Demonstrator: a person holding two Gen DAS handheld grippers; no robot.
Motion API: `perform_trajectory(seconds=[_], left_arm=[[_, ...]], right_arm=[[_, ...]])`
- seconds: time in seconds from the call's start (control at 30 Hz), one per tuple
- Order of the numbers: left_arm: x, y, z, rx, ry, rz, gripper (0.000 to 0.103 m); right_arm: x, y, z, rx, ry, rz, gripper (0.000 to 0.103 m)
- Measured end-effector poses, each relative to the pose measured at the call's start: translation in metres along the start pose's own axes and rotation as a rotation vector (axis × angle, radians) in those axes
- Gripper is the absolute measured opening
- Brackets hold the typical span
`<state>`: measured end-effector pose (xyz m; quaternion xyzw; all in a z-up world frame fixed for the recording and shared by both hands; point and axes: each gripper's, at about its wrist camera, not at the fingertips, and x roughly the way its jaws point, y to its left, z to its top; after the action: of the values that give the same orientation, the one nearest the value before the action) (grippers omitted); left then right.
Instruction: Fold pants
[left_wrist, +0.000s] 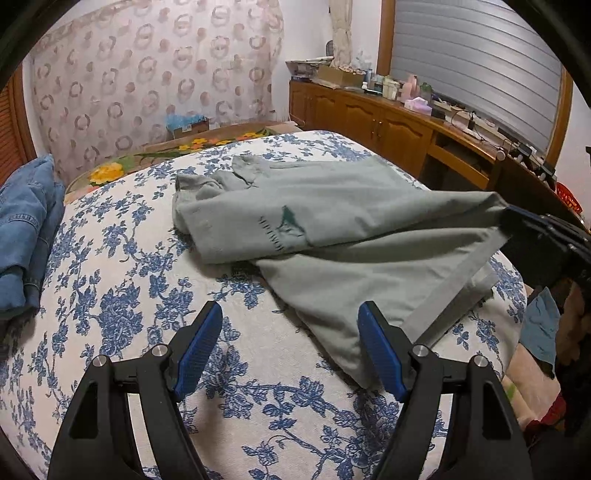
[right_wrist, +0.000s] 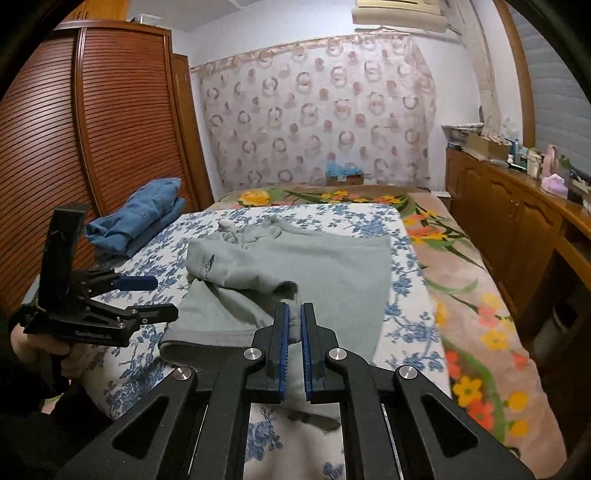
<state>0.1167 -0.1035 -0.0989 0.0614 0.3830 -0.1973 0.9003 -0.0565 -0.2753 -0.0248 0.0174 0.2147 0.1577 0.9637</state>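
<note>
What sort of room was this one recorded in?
Most likely a home bedroom: the pants lie on a bed with a floral cover, a slatted wooden wardrobe stands beside it, and a cluttered wooden sideboard lines the wall.

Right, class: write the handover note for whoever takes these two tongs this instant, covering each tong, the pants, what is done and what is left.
Right tongs: shut on the hem of one leg of the grey-green pants, lifting it off the bed.
Left tongs: open, empty, hovering over the floral bedspread by the near edge of the pants.
Pants: spread on the bedspread, waist end bunched at the far side, partly doubled over.
Folded denim lies at the bed's left edge, apart.
Done: one leg gripped.
Left: probably carry that leg across, flatten the bunched end, finish the folds.
</note>
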Motion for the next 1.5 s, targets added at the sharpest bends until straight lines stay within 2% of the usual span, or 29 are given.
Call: perform_trajectory(seconds=[0.27,0.43,0.7,1.0,1.1,1.23,1.5], left_arm=[[0.006,-0.013,0.002,0.037,0.014,-0.011,0.077],[0.01,-0.015,0.001,0.042,0.03,-0.014,0.077],[0.014,-0.013,-0.002,0.033,0.044,-0.013,0.077],[0.006,-0.003,0.0,0.003,0.012,-0.001,0.077],[0.003,0.001,0.001,-0.008,-0.001,0.008,0.077],[-0.001,0.01,0.007,-0.013,-0.018,0.021,0.077],[-0.003,0.033,0.023,-0.033,-0.042,0.036,0.077]], right_arm=[[-0.016,0.003,-0.01,-0.018,0.009,-0.048,0.006],[-0.002,-0.006,-0.021,0.01,0.073,-0.071,0.006],[0.006,-0.007,-0.023,0.04,0.123,-0.059,0.006],[0.002,-0.019,-0.023,0.068,0.14,-0.049,0.006],[0.002,-0.018,-0.023,0.068,0.134,-0.062,0.013],[-0.003,-0.022,-0.018,0.081,0.104,-0.073,0.026],[0.021,-0.014,0.01,0.054,0.087,-0.021,0.028]])
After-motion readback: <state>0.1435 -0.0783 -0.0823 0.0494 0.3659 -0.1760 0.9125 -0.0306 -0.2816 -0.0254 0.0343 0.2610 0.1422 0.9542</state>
